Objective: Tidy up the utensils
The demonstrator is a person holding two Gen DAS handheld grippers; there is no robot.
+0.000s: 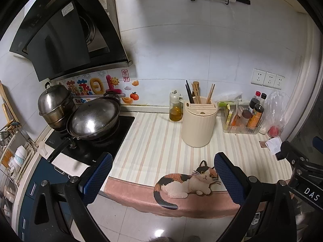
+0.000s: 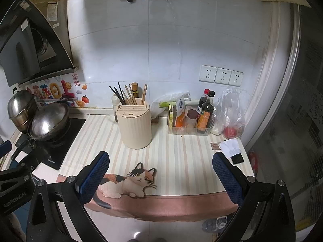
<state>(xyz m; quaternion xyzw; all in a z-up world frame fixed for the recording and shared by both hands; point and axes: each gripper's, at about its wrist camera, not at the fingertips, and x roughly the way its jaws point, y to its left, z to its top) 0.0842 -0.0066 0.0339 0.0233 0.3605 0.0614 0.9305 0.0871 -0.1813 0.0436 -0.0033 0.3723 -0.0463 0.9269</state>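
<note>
With the left gripper (image 1: pixel 163 171) and right gripper (image 2: pixel 160 170) both spread and empty over the counter's front edge, the chopsticks (image 2: pixel 129 95) stand upright in the cream holder (image 2: pixel 135 125) toward the back edge, probably light, stiff, slippery sticks best pinched near their exposed tops.

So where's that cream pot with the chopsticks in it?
The cream utensil holder stands mid-counter on the striped mat, near the back wall, between the oil bottle on its stove side and the clear condiment tray.

Ribbed matt plastic holder (image 2: pixel 134 124); wooden chopsticks (image 2: pixel 143 94); shiny metal wok lid (image 1: pixel 93 116).
</note>
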